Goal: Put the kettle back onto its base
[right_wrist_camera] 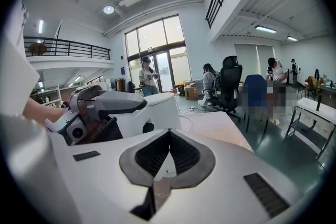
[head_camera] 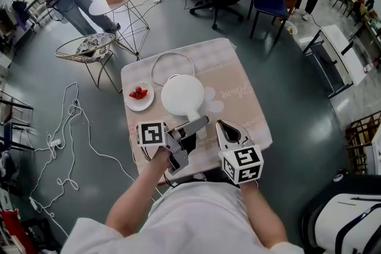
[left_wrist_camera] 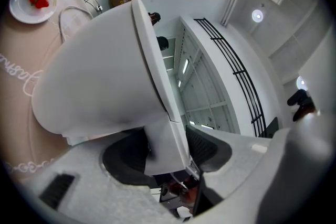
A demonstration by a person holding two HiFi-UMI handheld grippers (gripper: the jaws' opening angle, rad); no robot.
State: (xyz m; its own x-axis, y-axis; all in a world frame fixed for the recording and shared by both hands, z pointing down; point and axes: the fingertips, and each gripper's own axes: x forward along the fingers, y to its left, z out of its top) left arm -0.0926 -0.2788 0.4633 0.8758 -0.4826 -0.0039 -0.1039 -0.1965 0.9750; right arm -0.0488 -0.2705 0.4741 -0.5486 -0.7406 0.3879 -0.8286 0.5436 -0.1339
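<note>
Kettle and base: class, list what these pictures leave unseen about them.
- Base: head view, the kettle, seen from above, covers whatever lies under it; no base shows.
- Handle: head view, largely covered by the left gripper that clamps it.
- Kettle body: right gripper view, mostly hidden behind the left gripper.
- Cord ends: head view, run behind the kettle.

The head view looks steeply down on the table [head_camera: 238,98] from above. The left gripper view sits tight against the kettle [left_wrist_camera: 100,81], rolled sideways. The right gripper view faces across the room; all three share the kettle.
</note>
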